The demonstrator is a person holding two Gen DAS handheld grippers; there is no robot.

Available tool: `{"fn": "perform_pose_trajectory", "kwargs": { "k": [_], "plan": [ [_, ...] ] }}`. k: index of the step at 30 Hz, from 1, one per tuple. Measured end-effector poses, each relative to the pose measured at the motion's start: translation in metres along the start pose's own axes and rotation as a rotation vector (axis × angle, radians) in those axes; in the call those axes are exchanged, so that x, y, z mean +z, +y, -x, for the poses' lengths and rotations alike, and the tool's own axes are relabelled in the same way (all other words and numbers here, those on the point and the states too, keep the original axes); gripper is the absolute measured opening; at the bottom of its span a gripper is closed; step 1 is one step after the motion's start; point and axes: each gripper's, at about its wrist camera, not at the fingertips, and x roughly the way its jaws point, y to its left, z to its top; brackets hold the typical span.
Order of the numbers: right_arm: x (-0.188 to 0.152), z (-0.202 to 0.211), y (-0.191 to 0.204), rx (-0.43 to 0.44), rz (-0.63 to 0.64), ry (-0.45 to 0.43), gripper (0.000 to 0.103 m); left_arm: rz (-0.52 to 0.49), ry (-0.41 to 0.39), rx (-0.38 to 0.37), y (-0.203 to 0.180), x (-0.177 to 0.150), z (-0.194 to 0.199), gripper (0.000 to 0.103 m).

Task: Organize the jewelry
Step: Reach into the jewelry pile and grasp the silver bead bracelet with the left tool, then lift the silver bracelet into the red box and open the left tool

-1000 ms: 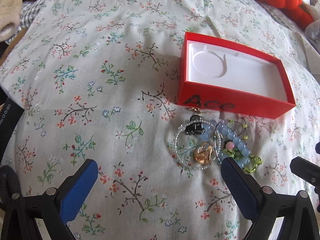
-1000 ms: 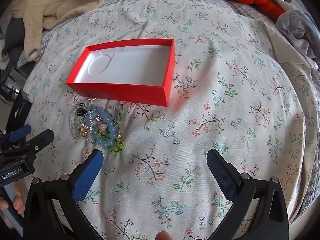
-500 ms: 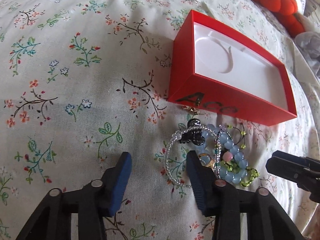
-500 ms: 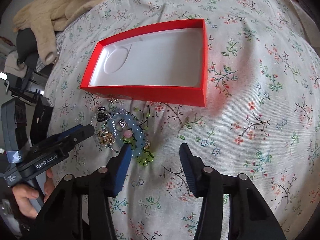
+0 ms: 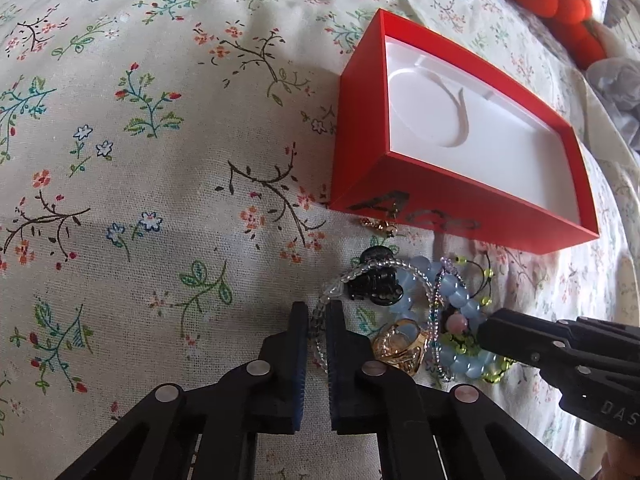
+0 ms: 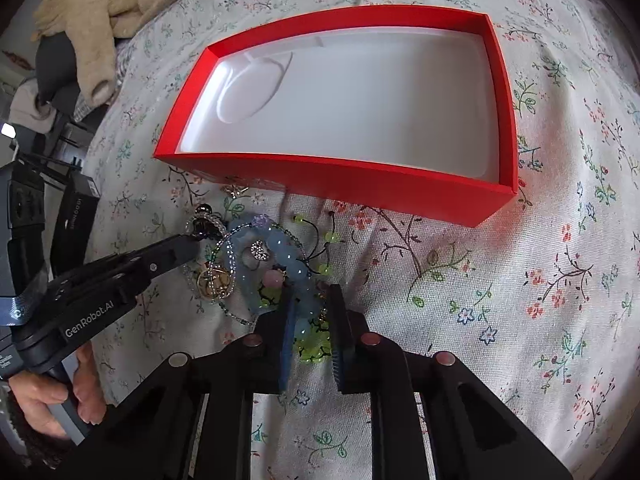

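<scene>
A pile of jewelry lies on the floral bedspread just in front of an open red box with a white insert. My left gripper is shut on the clear beaded bracelet. A black hair clip and a gold ring lie beside it. My right gripper is shut on the blue beaded bracelet with yellow-green beads. The right gripper also shows in the left wrist view, and the left gripper shows in the right wrist view.
An orange plush toy lies at the far right of the bed. A beige garment lies at the far left corner. Dark objects stand beside the bed on the left.
Both grippers have moved down onto the jewelry pile and closed: the left on the clear beaded bracelet, the right on the blue one. A second ago both were wide open.
</scene>
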Motion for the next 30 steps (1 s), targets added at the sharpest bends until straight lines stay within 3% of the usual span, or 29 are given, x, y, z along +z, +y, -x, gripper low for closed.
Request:
{"fn": "perform_pose_trajectory", "kwargs": {
  "k": [2,3,4,30],
  "plan": [
    [0.0,0.001,0.0,0.003,-0.003,-0.007,0.013,0.001,-0.005,-0.004,0.0,-0.003,0.003,0.001],
    [0.0,0.002,0.001,0.003,-0.001,-0.012,0.004,0.0,-0.009,-0.006,-0.001,-0.004,0.005,0.001],
    [0.0,0.003,0.002,-0.001,0.002,-0.019,0.002,-0.002,-0.013,-0.009,-0.001,-0.005,0.008,0.0],
    [-0.012,0.059,0.008,0.049,0.001,-0.138,0.002,-0.018,-0.191,-0.125,-0.021,-0.015,0.087,0.0]
  ]
}}
